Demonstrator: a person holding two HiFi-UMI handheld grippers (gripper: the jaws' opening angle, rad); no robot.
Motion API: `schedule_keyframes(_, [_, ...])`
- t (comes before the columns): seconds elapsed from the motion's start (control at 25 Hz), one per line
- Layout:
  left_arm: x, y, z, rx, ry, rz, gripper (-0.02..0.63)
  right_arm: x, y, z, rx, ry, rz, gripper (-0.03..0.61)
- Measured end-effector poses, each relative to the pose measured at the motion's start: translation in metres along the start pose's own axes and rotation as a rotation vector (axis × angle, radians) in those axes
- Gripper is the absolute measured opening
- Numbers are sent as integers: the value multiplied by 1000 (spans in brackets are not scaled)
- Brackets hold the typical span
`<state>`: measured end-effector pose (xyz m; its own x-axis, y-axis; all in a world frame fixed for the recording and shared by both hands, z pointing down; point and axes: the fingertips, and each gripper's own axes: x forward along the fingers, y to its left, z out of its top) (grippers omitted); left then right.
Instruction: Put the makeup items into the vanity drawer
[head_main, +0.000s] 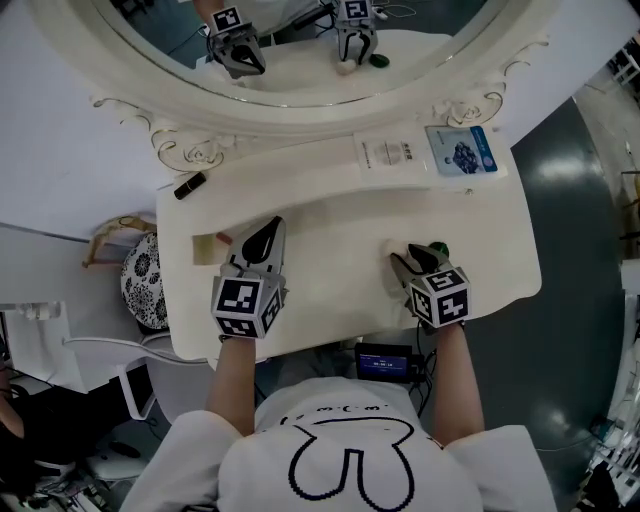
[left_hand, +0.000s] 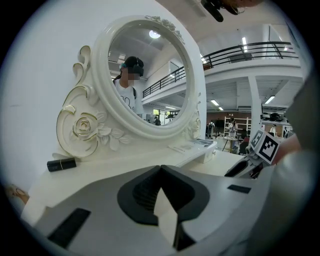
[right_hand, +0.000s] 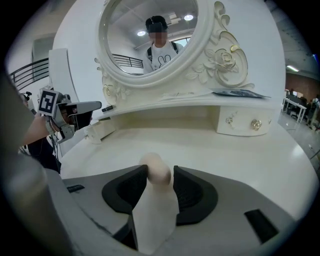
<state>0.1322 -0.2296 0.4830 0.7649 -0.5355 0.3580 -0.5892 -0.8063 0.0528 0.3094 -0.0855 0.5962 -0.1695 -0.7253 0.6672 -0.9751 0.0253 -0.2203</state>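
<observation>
L gripper (left_hand: 160, 168): shut, empty (tips meet)
R gripper (right_hand: 160, 171): jaws apart, sponge (right_hand: 155, 167) between, not squeezed afaict
sponge spot: front right of vanity (head_main: 330, 235)
lipstick (head_main: 190, 185): back left, by mirror (head_main: 320, 112)

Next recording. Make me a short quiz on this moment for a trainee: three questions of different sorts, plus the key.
1. Which thing stands between the right gripper's jaws? A) a beige sponge B) a comb C) a perfume bottle
2. True or false: the left gripper's jaws stand wide apart.
3. Where does the black tube lie?
Key: 1 A. 2 False: they are together, with nothing between them. 3 On the raised shelf, beside the mirror frame, on the left gripper's side.
</observation>
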Motion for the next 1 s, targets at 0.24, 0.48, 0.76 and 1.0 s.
schedule_keyframes(0.24, [-2,3,-3,-2,3,8,28,2,8,-8,18,18,32,117])
schedule_keyframes(0.48, [-10,5,3,-1,-16,7,28,-4,13,-1,7,14,21,109])
schedule_keyframes(0.76, [-31,9,16,2,-57,15,28,-18,24,19,-15,-31,2,110])
schedule_keyframes(1.0, [-56,22,25,5,-99,48,28,-23,43,33,-32,-69,7,116])
